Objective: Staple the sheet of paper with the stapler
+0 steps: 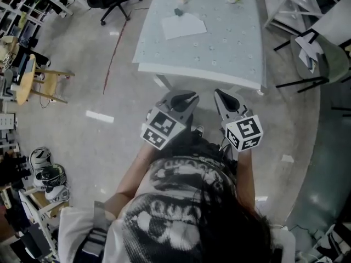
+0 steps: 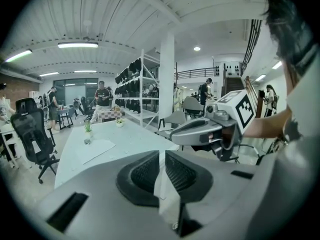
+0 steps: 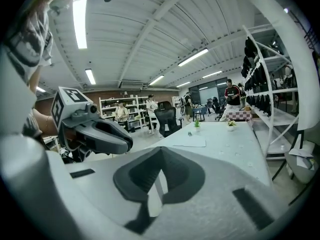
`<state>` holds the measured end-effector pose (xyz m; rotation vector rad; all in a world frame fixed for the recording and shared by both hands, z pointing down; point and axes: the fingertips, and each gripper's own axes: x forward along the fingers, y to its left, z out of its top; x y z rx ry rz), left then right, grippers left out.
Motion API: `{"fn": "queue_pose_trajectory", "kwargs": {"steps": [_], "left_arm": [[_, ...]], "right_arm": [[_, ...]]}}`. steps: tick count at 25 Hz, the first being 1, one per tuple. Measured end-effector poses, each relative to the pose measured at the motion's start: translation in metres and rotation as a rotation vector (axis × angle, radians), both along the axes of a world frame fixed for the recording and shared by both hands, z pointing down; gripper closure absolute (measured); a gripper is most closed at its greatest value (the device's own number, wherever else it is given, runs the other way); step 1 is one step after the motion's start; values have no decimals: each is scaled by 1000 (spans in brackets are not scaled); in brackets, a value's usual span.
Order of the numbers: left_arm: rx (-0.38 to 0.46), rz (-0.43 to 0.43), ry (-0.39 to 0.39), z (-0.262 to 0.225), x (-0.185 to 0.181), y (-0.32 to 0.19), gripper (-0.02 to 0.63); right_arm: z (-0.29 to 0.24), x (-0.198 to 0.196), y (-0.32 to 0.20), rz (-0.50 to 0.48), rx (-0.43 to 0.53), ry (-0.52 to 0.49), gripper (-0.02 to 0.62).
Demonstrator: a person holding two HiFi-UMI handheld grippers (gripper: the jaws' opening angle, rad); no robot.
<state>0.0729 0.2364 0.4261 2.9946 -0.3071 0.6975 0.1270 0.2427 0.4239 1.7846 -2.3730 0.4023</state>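
1. Your left hand-held gripper [image 1: 191, 97] and right hand-held gripper [image 1: 220, 93]: jaws closed, empty.
2. The sheet [image 1: 184, 25], with the likely stapler [image 1: 179, 11] just beside it, lies on the tabletop [image 1: 230, 48], well ahead of both.
3. Stapled or not: unreadable. Keep your wrists steady.

Left gripper [image 2: 161, 156], fingers [image 2: 146, 174] together, empty, short of pale table [image 2: 132, 134] with paper sheet [image 2: 96, 150].
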Motion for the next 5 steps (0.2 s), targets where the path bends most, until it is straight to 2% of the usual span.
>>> {"fn": "queue_pose_trajectory", "kwargs": {"steps": [5], "left_arm": [[-1,13,-6,0,10,0,572]], "right_arm": [[-2,11,0,13,3,-1,594]]}}
